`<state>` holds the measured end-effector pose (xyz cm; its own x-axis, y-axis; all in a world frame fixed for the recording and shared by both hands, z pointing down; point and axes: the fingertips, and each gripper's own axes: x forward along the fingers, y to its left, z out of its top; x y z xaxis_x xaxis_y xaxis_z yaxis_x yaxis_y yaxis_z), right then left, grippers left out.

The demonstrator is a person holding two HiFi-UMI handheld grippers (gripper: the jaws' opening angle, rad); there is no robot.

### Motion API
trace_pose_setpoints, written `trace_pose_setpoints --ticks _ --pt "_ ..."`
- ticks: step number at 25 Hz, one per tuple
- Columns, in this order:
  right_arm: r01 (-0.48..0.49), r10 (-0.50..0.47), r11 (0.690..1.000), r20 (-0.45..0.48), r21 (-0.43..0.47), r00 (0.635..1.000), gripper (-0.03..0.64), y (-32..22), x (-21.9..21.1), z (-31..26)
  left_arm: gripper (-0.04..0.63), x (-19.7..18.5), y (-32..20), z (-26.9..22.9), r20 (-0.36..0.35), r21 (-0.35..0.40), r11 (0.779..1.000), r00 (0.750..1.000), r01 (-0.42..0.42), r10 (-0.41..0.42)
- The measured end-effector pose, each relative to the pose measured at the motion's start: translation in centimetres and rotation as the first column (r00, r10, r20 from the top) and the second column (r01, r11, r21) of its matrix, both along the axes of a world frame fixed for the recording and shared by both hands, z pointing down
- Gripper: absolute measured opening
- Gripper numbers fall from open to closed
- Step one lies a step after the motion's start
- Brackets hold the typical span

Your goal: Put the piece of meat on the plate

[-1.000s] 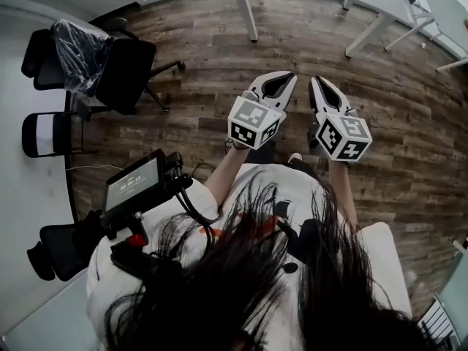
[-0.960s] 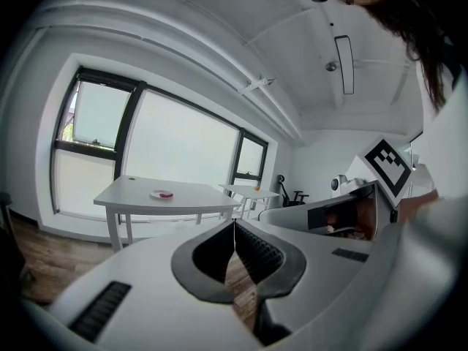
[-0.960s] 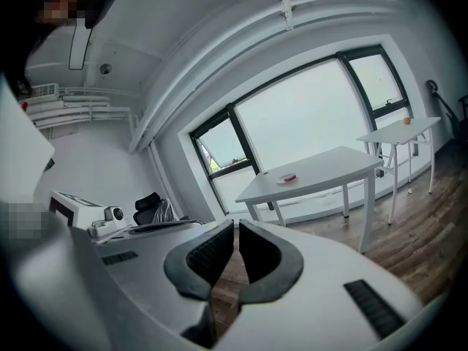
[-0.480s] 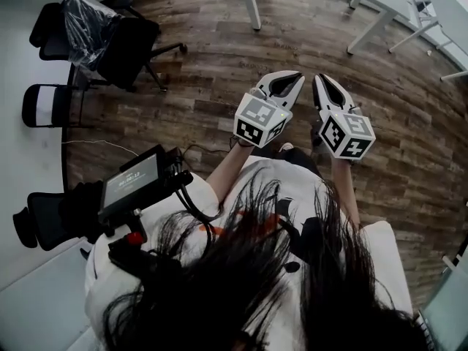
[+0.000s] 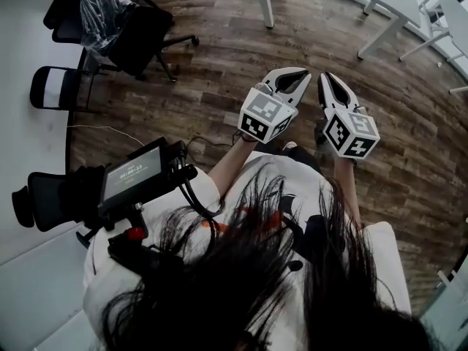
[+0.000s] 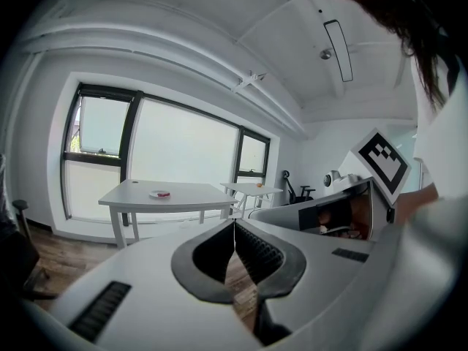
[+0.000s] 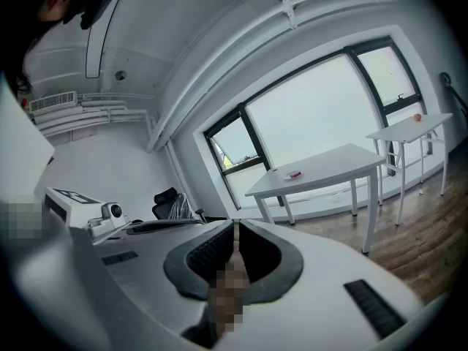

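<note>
Far off, a white table (image 6: pixel 170 196) carries a small white plate (image 6: pixel 156 194) with a red piece (image 6: pixel 164 194) at its right side; at this distance I cannot tell whether the piece lies on the plate or beside it. The right gripper view shows the same plate (image 7: pixel 292 175) on that table (image 7: pixel 329 168). My left gripper (image 5: pixel 303 72) and right gripper (image 5: pixel 325 76) hang side by side over the wooden floor (image 5: pixel 219 64), both far from the table. The left gripper (image 6: pixel 234 225) and the right gripper (image 7: pixel 235 227) are both shut and hold nothing.
A second white table (image 7: pixel 409 126) with a small orange thing (image 7: pixel 417 117) stands beyond the first. Black office chairs (image 5: pixel 124 28) stand at the left, and white table legs (image 5: pixel 265 2) at the top. A screen on a rig (image 5: pixel 133 176) sits at the person's chest.
Both grippers have drifted a little right and up in the head view, still shut and side by side. The chairs and floor have slid up and to the right as the person moved.
</note>
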<state>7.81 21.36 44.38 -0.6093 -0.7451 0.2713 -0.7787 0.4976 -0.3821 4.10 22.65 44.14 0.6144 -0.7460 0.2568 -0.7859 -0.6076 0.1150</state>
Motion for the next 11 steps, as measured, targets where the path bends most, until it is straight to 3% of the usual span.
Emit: trace_pose_setpoints --ticks 11 --pt "-0.038 0.038 0.999 -0.009 0.009 0.999 0.031 -0.7 1.1 -0.2 0.006 0.5 -0.6 -0.3 0.000 0.015 1.000 1.000 -0.025 0.025"
